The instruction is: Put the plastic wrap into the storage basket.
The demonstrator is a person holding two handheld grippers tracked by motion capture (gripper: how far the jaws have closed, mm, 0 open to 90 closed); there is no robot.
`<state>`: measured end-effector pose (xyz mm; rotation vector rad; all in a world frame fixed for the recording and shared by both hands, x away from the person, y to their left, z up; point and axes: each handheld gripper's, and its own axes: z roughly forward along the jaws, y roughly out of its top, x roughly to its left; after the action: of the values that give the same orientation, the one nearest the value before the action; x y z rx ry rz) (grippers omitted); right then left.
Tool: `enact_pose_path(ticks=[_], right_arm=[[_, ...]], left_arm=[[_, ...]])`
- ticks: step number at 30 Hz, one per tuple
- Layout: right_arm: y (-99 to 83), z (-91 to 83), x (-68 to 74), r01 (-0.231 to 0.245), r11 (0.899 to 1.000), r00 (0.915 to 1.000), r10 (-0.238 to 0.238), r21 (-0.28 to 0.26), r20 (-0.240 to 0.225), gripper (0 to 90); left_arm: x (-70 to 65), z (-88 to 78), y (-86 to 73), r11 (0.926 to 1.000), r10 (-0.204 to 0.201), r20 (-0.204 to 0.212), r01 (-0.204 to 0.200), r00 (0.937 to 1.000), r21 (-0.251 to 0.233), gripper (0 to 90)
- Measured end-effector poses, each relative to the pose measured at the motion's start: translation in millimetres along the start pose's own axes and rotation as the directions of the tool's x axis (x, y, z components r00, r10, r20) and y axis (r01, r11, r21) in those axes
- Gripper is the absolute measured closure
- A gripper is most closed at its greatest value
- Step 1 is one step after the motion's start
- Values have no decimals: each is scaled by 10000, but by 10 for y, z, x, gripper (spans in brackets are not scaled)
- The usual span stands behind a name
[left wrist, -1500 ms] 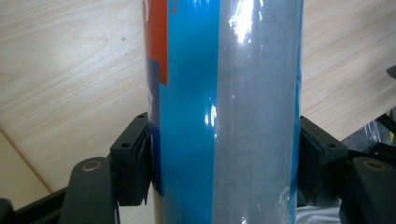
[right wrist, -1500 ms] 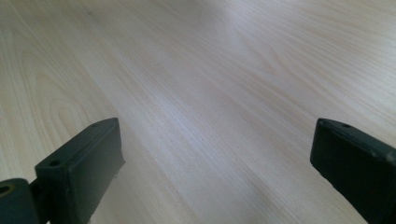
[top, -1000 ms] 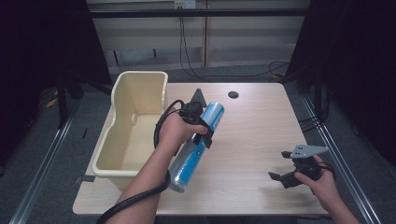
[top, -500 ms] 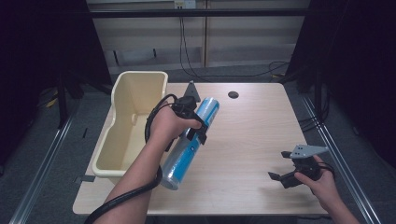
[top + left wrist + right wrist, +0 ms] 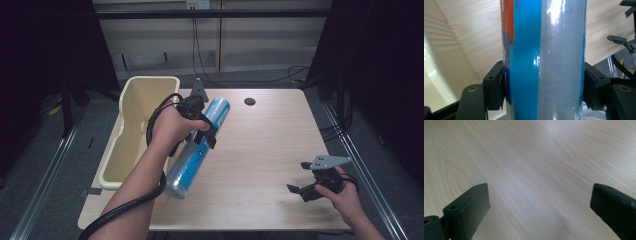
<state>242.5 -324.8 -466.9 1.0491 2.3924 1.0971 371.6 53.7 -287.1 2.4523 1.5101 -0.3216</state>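
Note:
A long blue and silver tube can [image 5: 197, 145] hangs tilted above the left half of the wooden table [image 5: 260, 135]. My left gripper [image 5: 200, 127] is shut on its upper half. In the left gripper view both pads press the sides of the can [image 5: 544, 60], which has an orange patch on its label. My right gripper [image 5: 300, 180] rests low near the table's front right corner, jaws open. In the right gripper view its two black fingers [image 5: 466, 210] stand wide apart over bare wood.
A cream plastic bin [image 5: 131, 130] lies along the table's left edge, close beside the held can. A small dark round hole [image 5: 249, 101] marks the table's far side. Black cable loops from the left gripper along the forearm.
The left gripper has lifted the can and carried it leftward, toward the cream bin. The right gripper has stayed put.

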Motion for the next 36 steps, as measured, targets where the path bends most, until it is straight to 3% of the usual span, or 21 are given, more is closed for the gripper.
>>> enact_pose_path(ticks=[16, 36], right_arm=[[0, 1, 6, 16, 10000, 10000, -16, -16, 70, 22], [-5, 17, 5, 51, 10000, 10000, -51, -3, 58, 22]], left_arm=[[121, -257, -65, 9994, -289, -163, 286, 9994, -194, 324], [365, -530, -196, 9973, -689, -322, 679, 9971, -291, 324]])
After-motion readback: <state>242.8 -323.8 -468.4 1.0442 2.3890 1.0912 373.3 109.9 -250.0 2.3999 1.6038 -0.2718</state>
